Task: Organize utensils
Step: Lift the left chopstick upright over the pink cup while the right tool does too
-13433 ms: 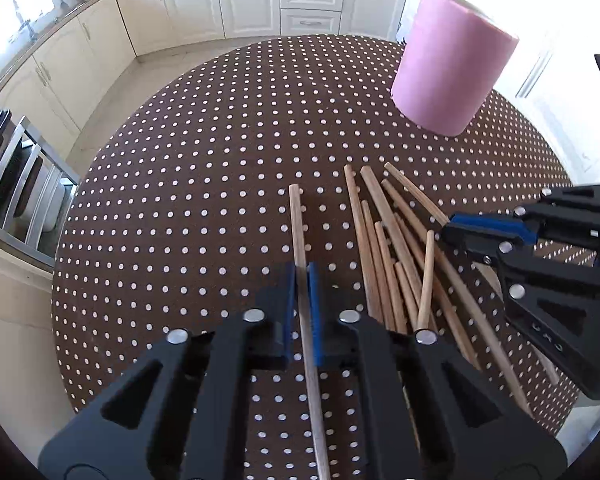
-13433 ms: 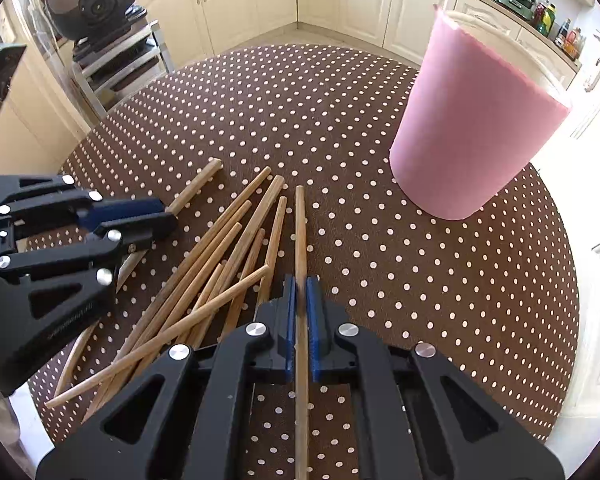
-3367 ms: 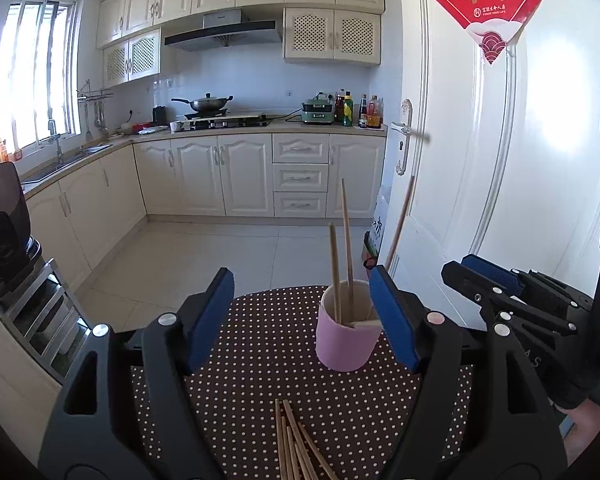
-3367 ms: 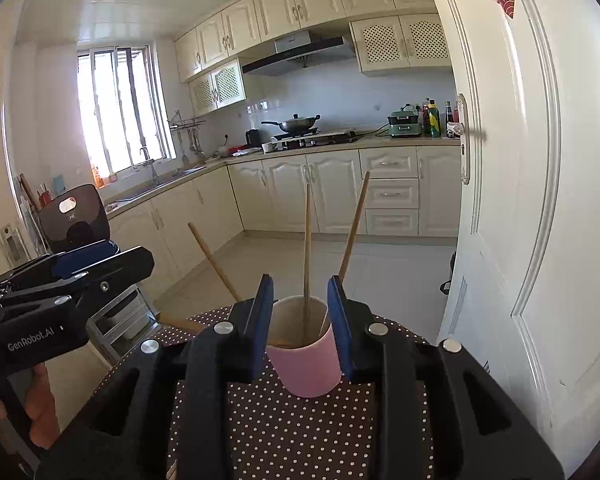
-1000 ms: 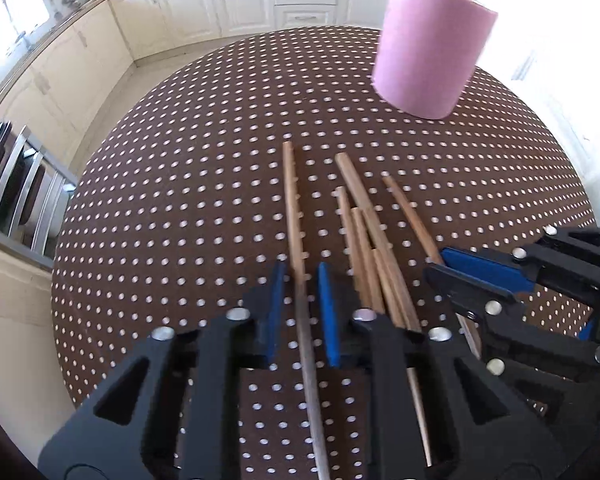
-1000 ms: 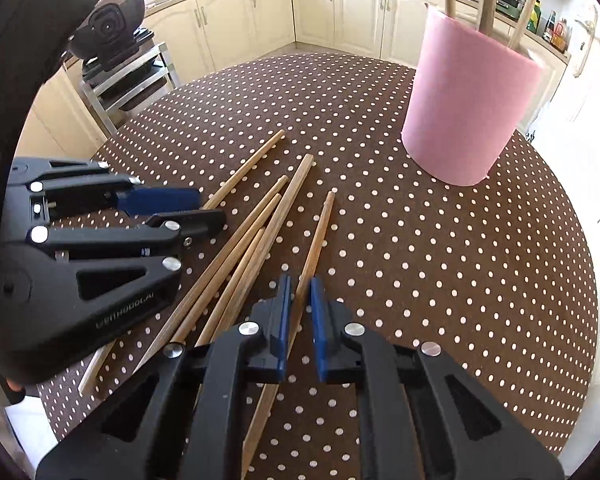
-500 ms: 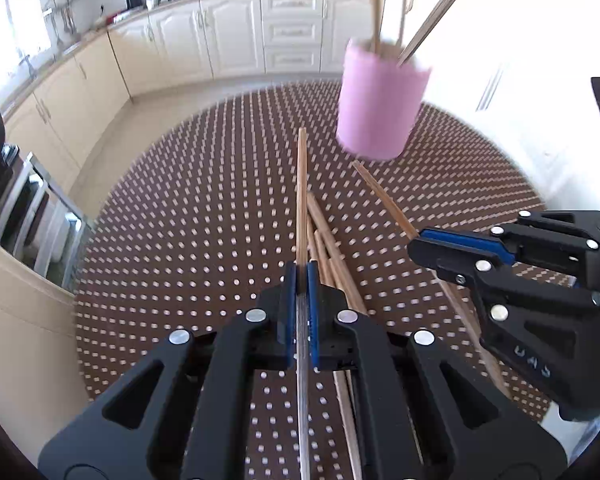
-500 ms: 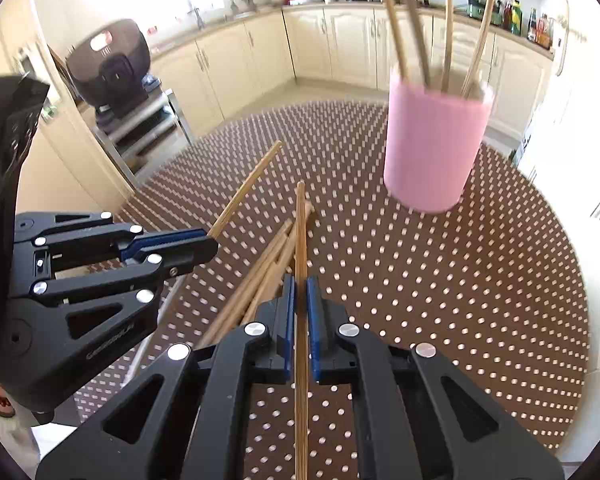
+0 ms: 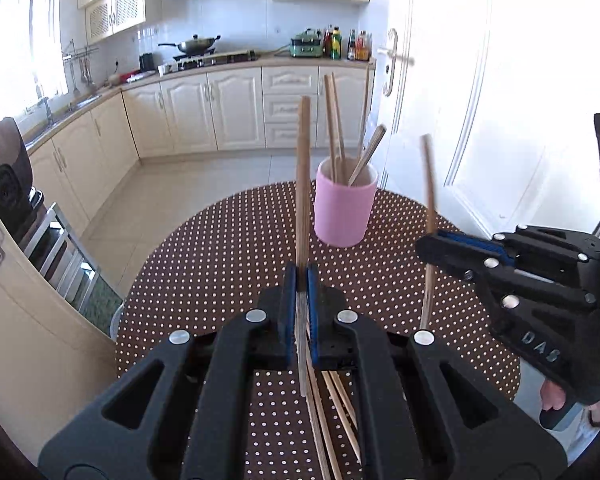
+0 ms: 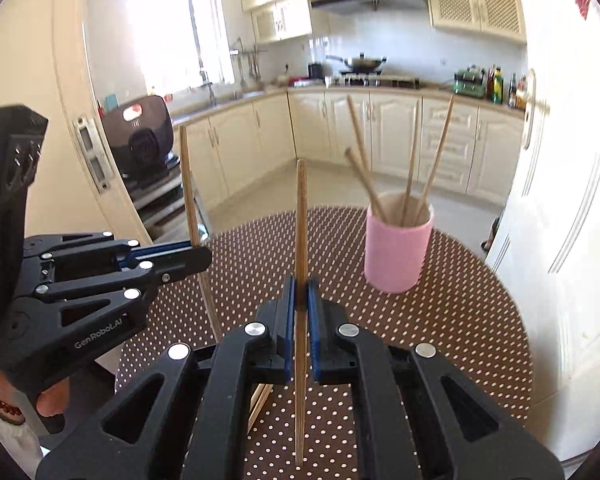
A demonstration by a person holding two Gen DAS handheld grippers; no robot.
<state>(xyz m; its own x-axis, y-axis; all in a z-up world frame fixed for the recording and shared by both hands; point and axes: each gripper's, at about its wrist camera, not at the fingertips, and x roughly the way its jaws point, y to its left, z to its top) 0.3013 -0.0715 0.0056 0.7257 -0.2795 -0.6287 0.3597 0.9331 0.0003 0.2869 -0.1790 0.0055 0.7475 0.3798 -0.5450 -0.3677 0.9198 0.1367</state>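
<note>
**Both grippers hold chopsticks upright**

Your left gripper (image 9: 301, 280) pinches one chopstick (image 9: 302, 184) with its long axis vertical, tip up, rising between the pads. Your right gripper (image 10: 300, 292) clamps another chopstick (image 10: 301, 220) the same way. Both stand above the dotted table (image 9: 228, 264), near the pink cup (image 9: 343, 212) holding more chopsticks.

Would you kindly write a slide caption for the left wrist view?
Left claw shut on an upright chopstick, pink cup with chopsticks ahead, right claw holding another.
</note>
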